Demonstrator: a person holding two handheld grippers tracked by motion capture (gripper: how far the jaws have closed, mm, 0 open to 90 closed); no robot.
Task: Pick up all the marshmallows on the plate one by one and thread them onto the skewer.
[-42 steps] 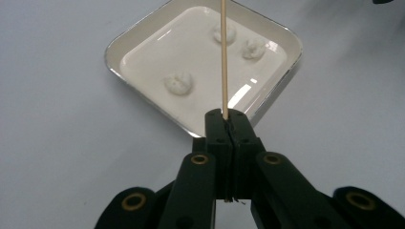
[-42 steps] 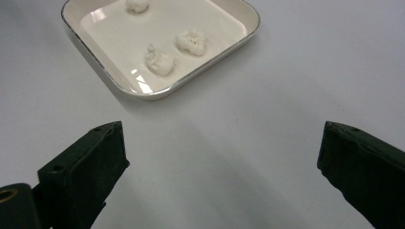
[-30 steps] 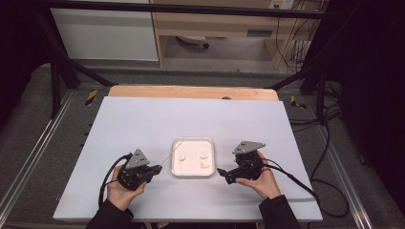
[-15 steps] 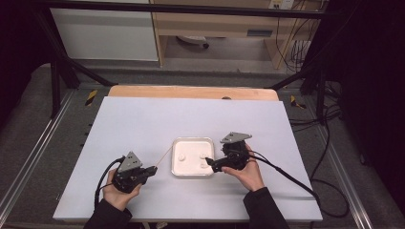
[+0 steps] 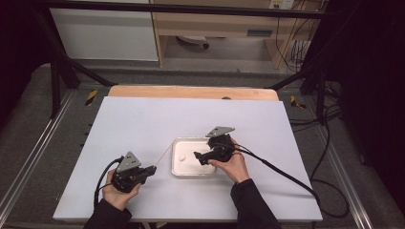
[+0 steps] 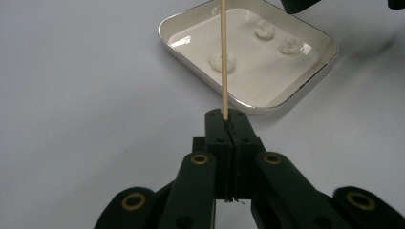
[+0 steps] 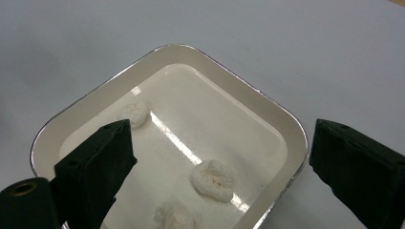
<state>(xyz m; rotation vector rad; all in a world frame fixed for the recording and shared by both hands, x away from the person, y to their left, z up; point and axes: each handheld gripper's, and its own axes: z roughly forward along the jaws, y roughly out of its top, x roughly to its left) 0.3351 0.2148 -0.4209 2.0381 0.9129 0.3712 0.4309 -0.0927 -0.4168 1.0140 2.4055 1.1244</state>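
A shallow white tray (image 5: 177,168) sits at the table's near middle with three white crumbly lumps in it. My left gripper (image 5: 152,168) rests left of the tray, shut on a thin wooden skewer (image 5: 163,153) that points toward the tray's left rim. In the left gripper view the skewer (image 6: 223,57) rises from the shut left gripper (image 6: 225,119) across one lump (image 6: 231,61). My right gripper (image 5: 197,157) hovers over the tray's right half, open; its jaws have just been closing slightly. In the right gripper view one lump (image 7: 212,180) lies below the wide gap of the right gripper (image 7: 222,129), untouched.
The tray lies on a pale sheet (image 5: 143,119) that covers the table, with a wooden strip (image 5: 191,91) along the far edge. Cables (image 5: 282,174) trail from the right gripper toward the table's right corner. Dark frame posts (image 5: 55,76) stand at the sides.
My right gripper has moved left from beside the tray's right edge to above the tray. The left gripper has stayed about where it was, still shut on the skewer.
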